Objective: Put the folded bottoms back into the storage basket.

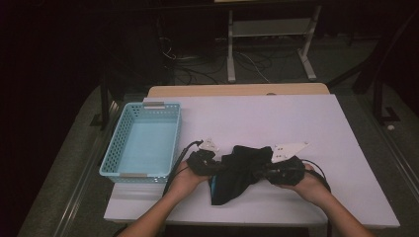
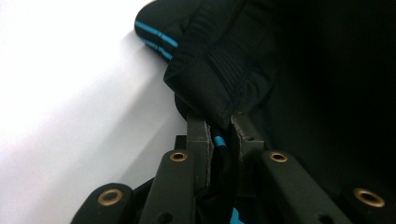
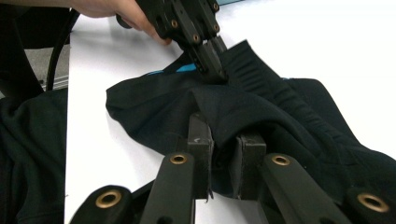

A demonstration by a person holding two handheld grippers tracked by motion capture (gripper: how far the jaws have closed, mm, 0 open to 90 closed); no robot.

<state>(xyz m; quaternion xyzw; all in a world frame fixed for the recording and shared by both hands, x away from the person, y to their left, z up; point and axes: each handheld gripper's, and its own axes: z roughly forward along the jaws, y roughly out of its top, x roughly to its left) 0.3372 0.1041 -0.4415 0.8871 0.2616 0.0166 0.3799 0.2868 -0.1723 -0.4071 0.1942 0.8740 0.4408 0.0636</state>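
Black cloth (image 1: 237, 170) with blue stripes lies on the white table (image 1: 296, 118), near the blue basket (image 1: 143, 140). Left gripper (image 1: 213, 165) and right gripper (image 1: 264, 170) each pinch an edge tight, jaws closed on it. Pull both hands apart slowly and evenly so the cloth goes flat and does not slip out

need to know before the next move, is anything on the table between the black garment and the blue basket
Nothing visible does. The black garment is clamped by the left gripper and the right gripper, and the white table between it and the blue basket is bare apart from the left gripper's cable.
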